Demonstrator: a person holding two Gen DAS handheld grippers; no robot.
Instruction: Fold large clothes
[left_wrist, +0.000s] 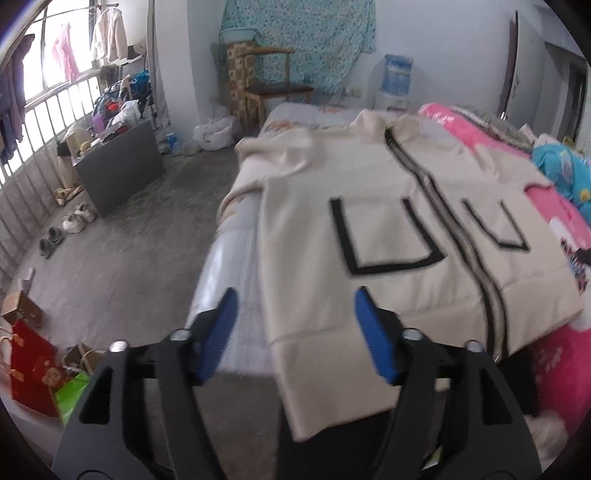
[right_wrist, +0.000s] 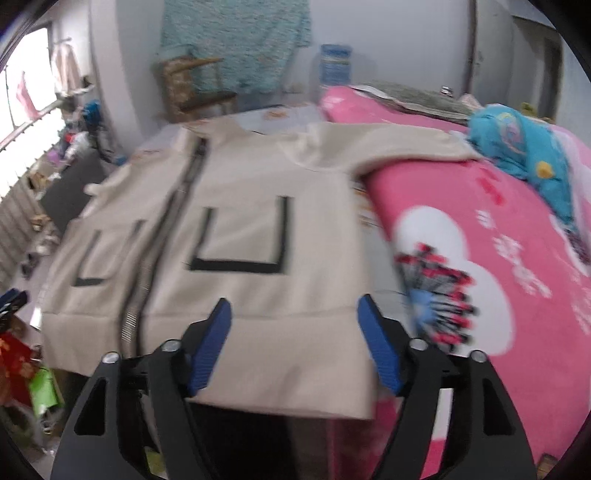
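A cream zip-up jacket (left_wrist: 388, 173) with black-edged pockets lies spread flat on the bed, front up, its hem hanging over the near edge. In the left wrist view my left gripper (left_wrist: 295, 299) is open above the hem's left corner, nothing between its blue pads. The same jacket (right_wrist: 236, 177) fills the right wrist view. My right gripper (right_wrist: 293, 306) is open over the hem's right part, its pads clear of the cloth. A dark zipper (right_wrist: 147, 280) runs down the middle. One sleeve (right_wrist: 388, 147) lies out to the right onto the pink blanket.
A pink patterned blanket (right_wrist: 498, 258) covers the bed's right side, with a blue bundle of cloth (right_wrist: 517, 147) on it. Left of the bed is bare concrete floor (left_wrist: 140, 229) with shoes (left_wrist: 74, 221), a dark cabinet (left_wrist: 122, 166), bags (left_wrist: 33, 365) and a wooden chair (left_wrist: 273, 88).
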